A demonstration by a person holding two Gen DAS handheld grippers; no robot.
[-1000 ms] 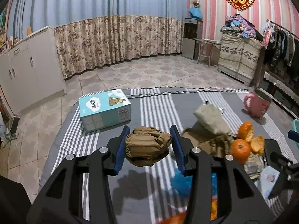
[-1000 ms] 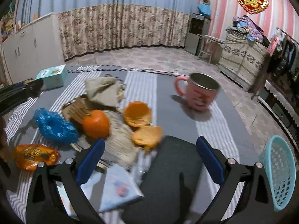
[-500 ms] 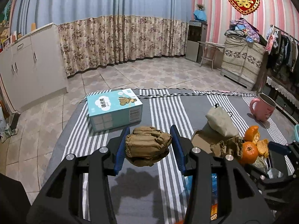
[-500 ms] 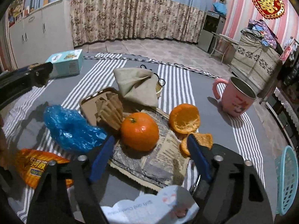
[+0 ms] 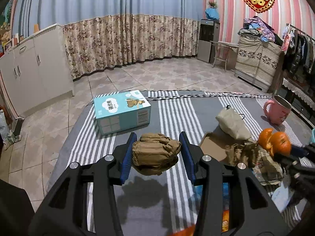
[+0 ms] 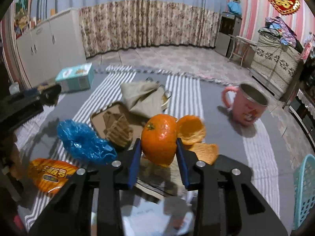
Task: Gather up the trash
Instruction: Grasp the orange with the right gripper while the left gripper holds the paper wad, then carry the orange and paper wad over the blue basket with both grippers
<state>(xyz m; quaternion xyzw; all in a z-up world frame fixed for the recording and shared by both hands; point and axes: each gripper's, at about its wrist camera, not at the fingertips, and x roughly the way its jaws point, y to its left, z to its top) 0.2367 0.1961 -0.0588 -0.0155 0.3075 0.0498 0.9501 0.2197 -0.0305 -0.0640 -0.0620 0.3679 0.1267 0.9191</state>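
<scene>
My left gripper (image 5: 156, 144) is shut on a crumpled wad of brown paper (image 5: 155, 153), held above the striped grey cloth (image 5: 173, 110). My right gripper (image 6: 158, 140) has its jaws closing on a whole orange (image 6: 158, 135), and both blue pads touch its sides. Two pieces of orange peel (image 6: 191, 126) lie just right of it on a sheet of newspaper. A blue plastic bag (image 6: 82, 139), an orange snack wrapper (image 6: 50, 174) and a cardboard tray (image 6: 98, 118) with torn corrugated card lie to the left.
A teal tissue box (image 5: 122, 111) stands at the far left of the cloth. A beige pouch (image 6: 141, 98) rests behind the tray. A pink mug (image 6: 248, 106) stands at the right, and a teal basket (image 6: 305, 188) shows at the right edge.
The right gripper moved in over the newspaper to the orange and its jaws narrowed from wide apart to touching the fruit. The left gripper kept hold of the brown wad and barely moved.
</scene>
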